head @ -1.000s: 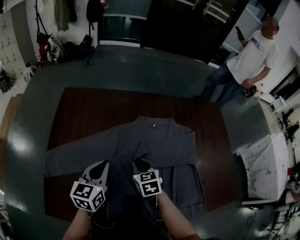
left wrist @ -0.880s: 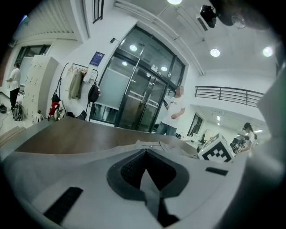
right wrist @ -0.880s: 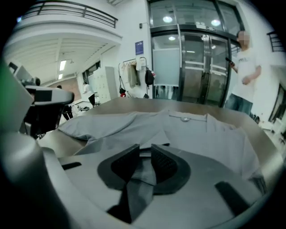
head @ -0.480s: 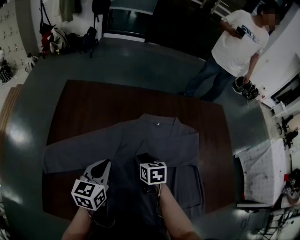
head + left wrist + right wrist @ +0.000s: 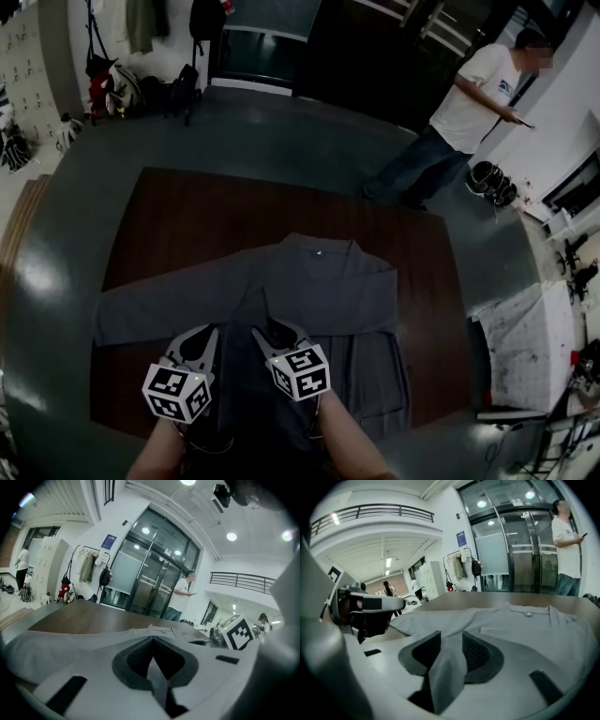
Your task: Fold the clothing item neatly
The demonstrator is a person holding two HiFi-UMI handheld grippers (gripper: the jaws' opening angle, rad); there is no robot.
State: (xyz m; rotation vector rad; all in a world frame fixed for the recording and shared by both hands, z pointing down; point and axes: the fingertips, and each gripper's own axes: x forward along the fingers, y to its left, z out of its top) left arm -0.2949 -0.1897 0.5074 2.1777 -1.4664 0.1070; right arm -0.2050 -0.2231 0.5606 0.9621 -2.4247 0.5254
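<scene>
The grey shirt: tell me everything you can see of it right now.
The grey shirt is a plain, soft-looking garment lying spread on the brown table, collar at the far side with a small pale button. One long sleeve stretches flat toward the picture's left; the other side looks folded in. At the near side, the left gripper is shut on a thin fold, and a thicker fold fills the right gripper, whose jaws have just been opening.
</scene>
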